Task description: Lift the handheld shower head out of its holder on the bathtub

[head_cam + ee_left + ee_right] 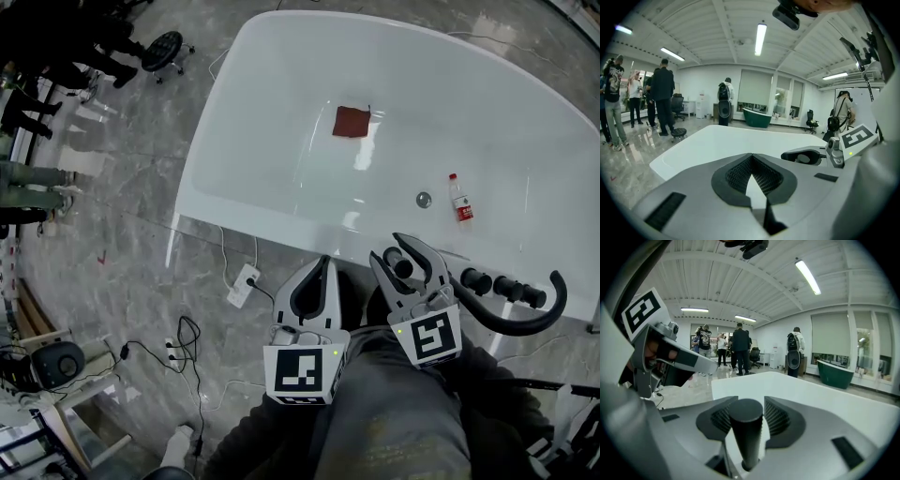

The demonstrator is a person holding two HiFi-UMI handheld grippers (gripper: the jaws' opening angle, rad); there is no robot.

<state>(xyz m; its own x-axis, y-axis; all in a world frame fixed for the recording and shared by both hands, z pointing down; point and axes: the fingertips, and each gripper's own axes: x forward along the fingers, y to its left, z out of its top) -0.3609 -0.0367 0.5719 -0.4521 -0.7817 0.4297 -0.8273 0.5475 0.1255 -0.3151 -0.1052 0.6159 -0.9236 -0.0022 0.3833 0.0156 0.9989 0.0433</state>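
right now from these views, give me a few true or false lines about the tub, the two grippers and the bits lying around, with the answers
1. The left gripper is shut with nothing in it. True.
2. The red cloth lies on the floor beside the tub. False: it lies inside the tub.
3. The black shower handle stands between the jaws of the right gripper. True: the jaws are spread either side of it.
4. The left gripper holds the bottle. False: the bottle sits at the tub, just right of the drain, apart from both grippers.
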